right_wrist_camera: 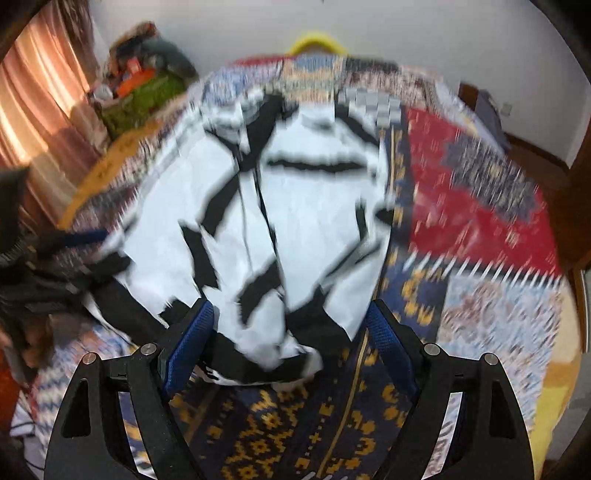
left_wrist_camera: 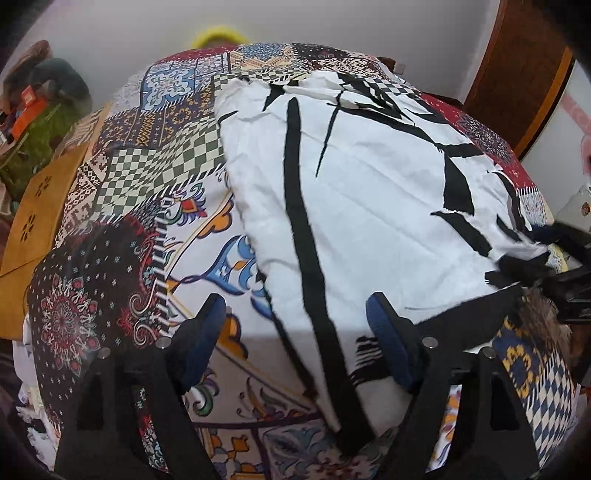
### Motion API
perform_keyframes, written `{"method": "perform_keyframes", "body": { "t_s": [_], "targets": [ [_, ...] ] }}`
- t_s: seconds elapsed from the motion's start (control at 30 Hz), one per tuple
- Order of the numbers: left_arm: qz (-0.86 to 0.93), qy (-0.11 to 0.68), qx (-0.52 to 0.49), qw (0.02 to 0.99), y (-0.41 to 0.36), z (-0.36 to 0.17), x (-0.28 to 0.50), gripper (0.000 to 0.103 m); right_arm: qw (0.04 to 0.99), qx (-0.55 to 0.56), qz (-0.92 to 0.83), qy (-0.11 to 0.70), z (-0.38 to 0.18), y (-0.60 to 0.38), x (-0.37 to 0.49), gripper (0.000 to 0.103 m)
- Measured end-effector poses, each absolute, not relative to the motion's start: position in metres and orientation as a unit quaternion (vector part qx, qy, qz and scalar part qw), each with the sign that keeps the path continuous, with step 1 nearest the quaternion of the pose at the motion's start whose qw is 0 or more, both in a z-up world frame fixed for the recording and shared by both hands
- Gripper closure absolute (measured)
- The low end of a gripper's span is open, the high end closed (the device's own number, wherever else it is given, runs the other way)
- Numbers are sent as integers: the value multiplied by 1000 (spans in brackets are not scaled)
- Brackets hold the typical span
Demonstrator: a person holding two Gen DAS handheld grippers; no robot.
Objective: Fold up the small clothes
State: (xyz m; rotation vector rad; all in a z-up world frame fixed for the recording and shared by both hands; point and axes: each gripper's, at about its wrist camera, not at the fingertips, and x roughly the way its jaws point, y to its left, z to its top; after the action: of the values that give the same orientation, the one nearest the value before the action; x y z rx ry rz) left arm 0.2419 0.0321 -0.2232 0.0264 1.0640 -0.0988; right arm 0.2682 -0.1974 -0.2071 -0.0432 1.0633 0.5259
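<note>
A white garment with black stripes and patches (left_wrist_camera: 369, 192) lies spread on a patchwork bed cover (left_wrist_camera: 155, 158). My left gripper (left_wrist_camera: 295, 328) hovers open over the garment's near left edge; a black stripe and the hem run between its blue pads (left_wrist_camera: 201, 343) without touching them. In the blurred right wrist view the same garment (right_wrist_camera: 314, 229) stretches away, and its bunched near end sits between the fingers of my right gripper (right_wrist_camera: 290, 321), which is open with the pads apart from the cloth. The left gripper (right_wrist_camera: 70, 240) shows there dimly at the garment's left corner.
A yellow-brown mat (left_wrist_camera: 33, 221) borders the cover on the left. A heap of belongings (left_wrist_camera: 37, 118) sits at the far left, a yellow object (left_wrist_camera: 219, 35) beyond the far edge. A wooden door (left_wrist_camera: 517, 74) stands to the right. Orange curtains (right_wrist_camera: 33, 96) hang at the left.
</note>
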Motion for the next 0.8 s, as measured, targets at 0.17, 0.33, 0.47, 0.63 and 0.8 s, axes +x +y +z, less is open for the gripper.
{"method": "perform_keyframes", "body": {
  "t_s": [0.17,0.33,0.47,0.63,0.8],
  "targets": [
    [-50,504,8,862,42,-222,233,23,818,14,252,517,-213,-214,268,21],
    [-35,494,7,869,52,-210,230,23,829,-16,249,500,-196,-214,264,21],
    [-16,474,-6,881,68,-192,236,23,847,-12,251,468,-173,-213,271,21],
    [12,453,-13,891,84,-173,263,23,862,6,269,430,-146,-203,293,21],
    [16,454,-25,890,88,-173,299,23,850,11,292,438,-149,-180,325,28]
  ]
}}
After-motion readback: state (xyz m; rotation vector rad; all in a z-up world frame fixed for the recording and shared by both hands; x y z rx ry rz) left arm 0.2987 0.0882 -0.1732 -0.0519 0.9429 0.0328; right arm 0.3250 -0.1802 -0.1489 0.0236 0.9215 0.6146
